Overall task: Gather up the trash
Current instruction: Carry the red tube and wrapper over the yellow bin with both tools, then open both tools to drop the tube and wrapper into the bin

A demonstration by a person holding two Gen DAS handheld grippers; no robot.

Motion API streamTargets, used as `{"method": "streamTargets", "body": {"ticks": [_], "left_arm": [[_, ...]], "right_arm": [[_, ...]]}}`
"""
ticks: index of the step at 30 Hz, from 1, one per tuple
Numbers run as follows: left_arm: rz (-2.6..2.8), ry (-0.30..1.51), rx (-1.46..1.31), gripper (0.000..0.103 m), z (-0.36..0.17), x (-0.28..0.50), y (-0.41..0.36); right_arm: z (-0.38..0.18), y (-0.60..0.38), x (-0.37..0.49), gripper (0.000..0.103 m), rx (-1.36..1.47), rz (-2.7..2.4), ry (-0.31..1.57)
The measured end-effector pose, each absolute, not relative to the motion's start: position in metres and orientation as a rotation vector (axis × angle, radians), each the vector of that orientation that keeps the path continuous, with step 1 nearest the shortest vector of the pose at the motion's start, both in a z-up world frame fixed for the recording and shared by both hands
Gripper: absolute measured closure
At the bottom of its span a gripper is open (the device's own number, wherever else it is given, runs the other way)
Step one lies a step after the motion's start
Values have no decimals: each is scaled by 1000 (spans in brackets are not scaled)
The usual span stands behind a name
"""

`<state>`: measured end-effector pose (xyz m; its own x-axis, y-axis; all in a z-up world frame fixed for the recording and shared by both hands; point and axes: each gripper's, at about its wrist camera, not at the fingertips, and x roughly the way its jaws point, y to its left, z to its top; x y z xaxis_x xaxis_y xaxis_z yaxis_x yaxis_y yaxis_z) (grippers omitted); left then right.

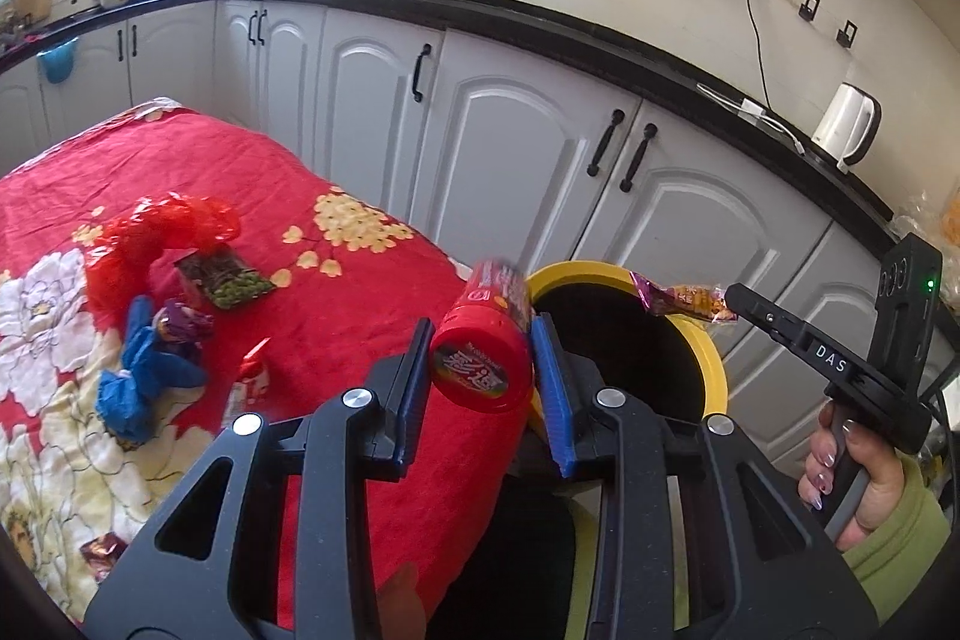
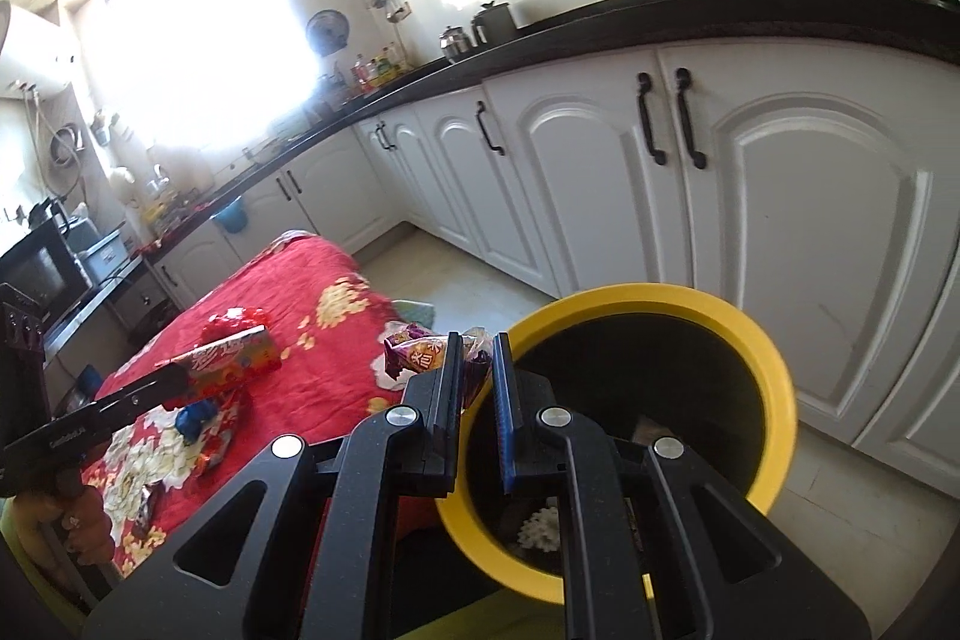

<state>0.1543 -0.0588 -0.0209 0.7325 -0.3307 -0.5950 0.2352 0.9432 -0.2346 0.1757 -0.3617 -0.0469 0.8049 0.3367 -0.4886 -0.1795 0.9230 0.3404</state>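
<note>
My left gripper [image 1: 480,364] is shut on a red candy tube [image 1: 483,346], held over the table's edge beside the yellow-rimmed bin [image 1: 714,352]. My right gripper [image 2: 477,376] is shut on a purple-and-orange snack wrapper [image 2: 420,358], held at the bin's [image 2: 774,382] near rim; the wrapper also shows in the left wrist view [image 1: 684,301], over the bin's mouth. More trash lies on the red floral tablecloth [image 1: 252,172]: a red plastic bag [image 1: 156,235], a green pea packet [image 1: 231,280], a blue crumpled wrapper [image 1: 144,376] and a small red-white wrapper [image 1: 252,376].
White kitchen cabinets [image 1: 510,130] with a black countertop [image 1: 540,19] run behind the table and bin. A white kettle [image 1: 846,127] stands on the counter. The bin holds some paper scraps [image 2: 540,529]. A small brown wrapper [image 1: 105,550] lies near the table's front edge.
</note>
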Motion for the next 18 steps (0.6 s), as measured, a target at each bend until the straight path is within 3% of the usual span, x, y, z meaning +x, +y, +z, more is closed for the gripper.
{"method": "streamTargets", "body": {"ticks": [18], "left_arm": [[-467, 741, -76, 79, -47, 200, -166]], "right_arm": [[-65, -401, 177, 93, 341, 192, 588]]}}
